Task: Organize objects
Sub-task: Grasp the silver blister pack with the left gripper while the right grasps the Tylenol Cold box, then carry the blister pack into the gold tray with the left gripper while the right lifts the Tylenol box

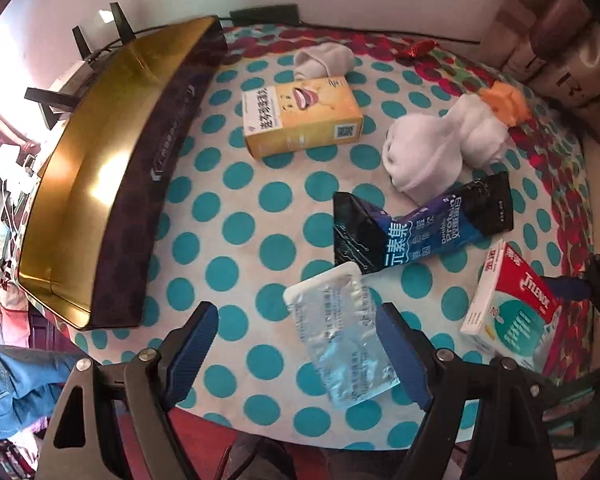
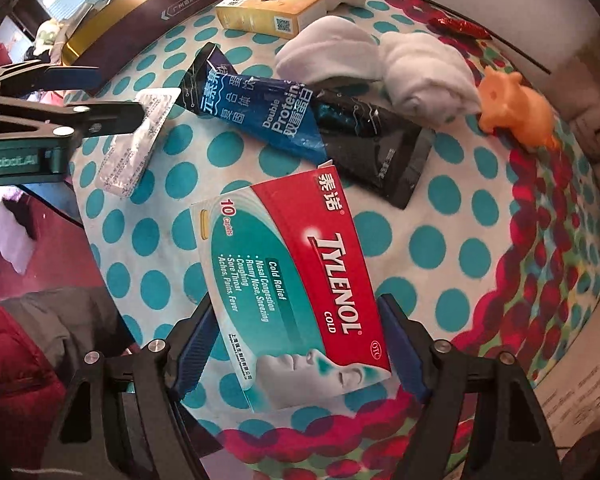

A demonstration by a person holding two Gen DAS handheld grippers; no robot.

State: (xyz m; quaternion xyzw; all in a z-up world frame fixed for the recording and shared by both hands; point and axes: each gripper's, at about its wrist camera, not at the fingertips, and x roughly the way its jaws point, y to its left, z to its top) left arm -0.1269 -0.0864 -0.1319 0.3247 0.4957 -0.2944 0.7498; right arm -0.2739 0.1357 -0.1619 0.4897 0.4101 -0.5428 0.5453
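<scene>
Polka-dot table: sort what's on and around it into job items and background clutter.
Job items: Tylenol box, blister pack, protein pouch, yellow box, white socks, orange toy, red wrapper, gold tray.

Just lying about: router, jeans, cardboard boxes, red jacket.

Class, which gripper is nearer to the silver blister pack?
Left. The left gripper has the blister pack between its open jaws; the right gripper is off to the side, straddling the Tylenol box.
</scene>
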